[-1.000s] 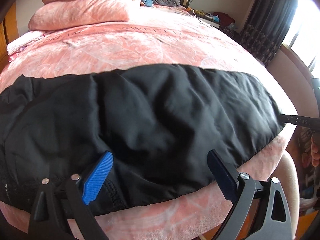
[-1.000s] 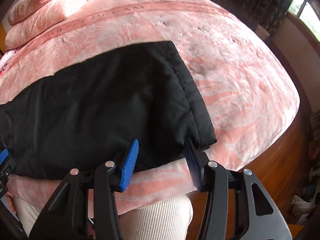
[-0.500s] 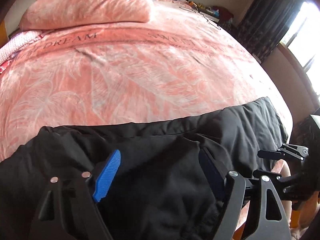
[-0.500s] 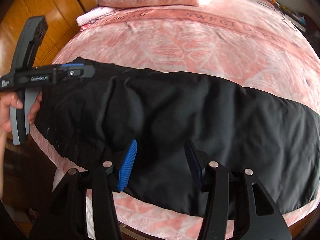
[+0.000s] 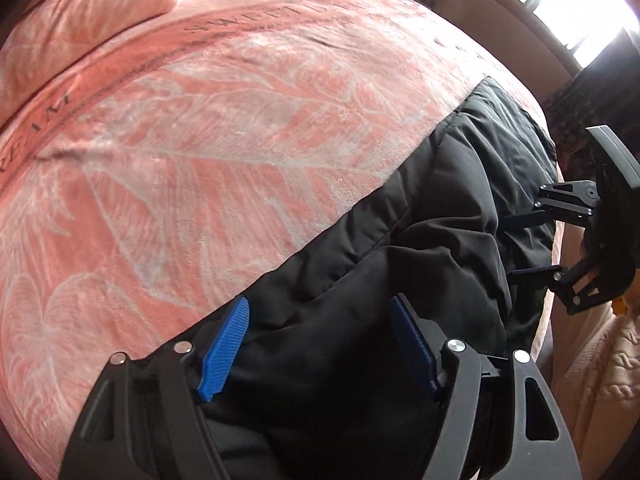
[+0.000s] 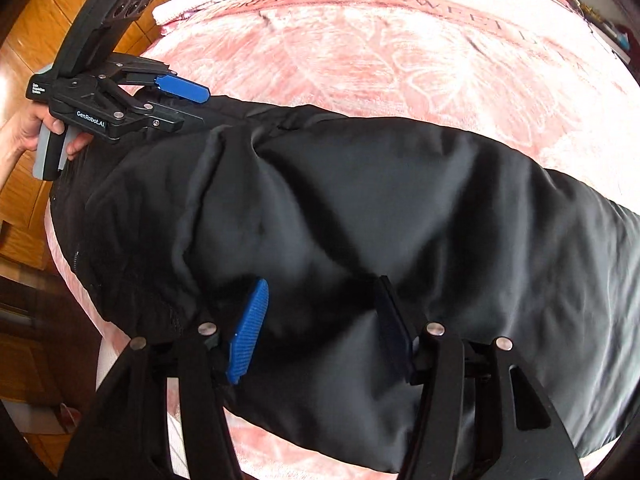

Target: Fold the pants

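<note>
Since a second ago your right gripper [image 6: 320,324] has swung from the hem end to look along the whole garment, and your left gripper [image 5: 324,344] has dropped low over the cloth. Both sets of jaws stand released, nothing between them.

Nearest you, the black pants [image 6: 360,220] lie flat along the near edge of the bed [image 6: 400,60], already doubled leg on leg. In the right view their long axis runs from 9 o'clock to 3 o'clock, with the zipper and waist at 9 o'clock and the legs trailing off at 3. Your left gripper sits at the waist's far corner, at 10 o'clock in that view; your right hangs over the middle, so I judge it the nearer one to the leg end.

Look at the cloth: slick, slightly padded, puffed into soft ridges, with a raised crease near the waist.

Farther off, the pink blanket stretches to the pillow [image 5: 80,24] at 11 o'clock.
</note>
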A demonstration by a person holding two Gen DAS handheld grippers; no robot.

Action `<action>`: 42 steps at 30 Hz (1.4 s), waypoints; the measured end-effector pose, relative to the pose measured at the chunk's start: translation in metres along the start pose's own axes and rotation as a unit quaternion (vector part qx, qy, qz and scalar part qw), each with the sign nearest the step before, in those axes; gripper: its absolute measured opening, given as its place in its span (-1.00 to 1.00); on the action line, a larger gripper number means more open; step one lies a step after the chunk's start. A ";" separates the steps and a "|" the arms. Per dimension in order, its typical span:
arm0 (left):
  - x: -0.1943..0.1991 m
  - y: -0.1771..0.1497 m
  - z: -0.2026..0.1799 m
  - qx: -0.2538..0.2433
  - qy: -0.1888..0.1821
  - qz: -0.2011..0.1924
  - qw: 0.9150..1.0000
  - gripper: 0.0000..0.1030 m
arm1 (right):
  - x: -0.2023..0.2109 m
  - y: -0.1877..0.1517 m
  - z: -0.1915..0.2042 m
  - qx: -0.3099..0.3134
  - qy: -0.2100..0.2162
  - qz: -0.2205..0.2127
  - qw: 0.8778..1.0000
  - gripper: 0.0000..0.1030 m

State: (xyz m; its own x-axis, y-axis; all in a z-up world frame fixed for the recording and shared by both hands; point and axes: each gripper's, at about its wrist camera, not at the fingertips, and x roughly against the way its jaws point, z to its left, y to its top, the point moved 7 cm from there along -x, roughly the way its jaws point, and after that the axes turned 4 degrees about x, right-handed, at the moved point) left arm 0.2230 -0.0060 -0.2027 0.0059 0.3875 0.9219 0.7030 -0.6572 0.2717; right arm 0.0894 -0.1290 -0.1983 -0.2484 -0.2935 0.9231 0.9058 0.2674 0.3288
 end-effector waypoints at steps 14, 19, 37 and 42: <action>0.007 -0.014 -0.002 -0.033 -0.019 -0.006 0.999 -0.86 | -0.004 0.008 0.000 -0.008 0.000 0.011 1.000 0.29; 0.030 -0.008 0.008 -0.011 0.051 -0.087 0.995 -0.88 | -0.003 0.013 -0.008 -0.031 0.009 0.001 0.999 0.29; 0.075 -0.057 0.069 0.133 0.135 -0.122 0.974 0.16 | 0.000 0.007 0.001 -0.019 -0.004 -0.006 1.000 0.36; 0.095 -0.053 0.068 0.095 0.224 -0.145 0.959 0.52 | 0.001 0.019 0.025 0.022 -0.002 -0.011 1.000 0.40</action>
State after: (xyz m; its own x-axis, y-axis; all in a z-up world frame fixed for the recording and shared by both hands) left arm 0.2344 0.1096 -0.1485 -0.4854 0.1910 0.8532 0.7460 -0.4184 0.5181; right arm 0.0979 -0.1016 -0.1863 -0.2693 -0.2951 0.9167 0.8843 0.3013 0.3568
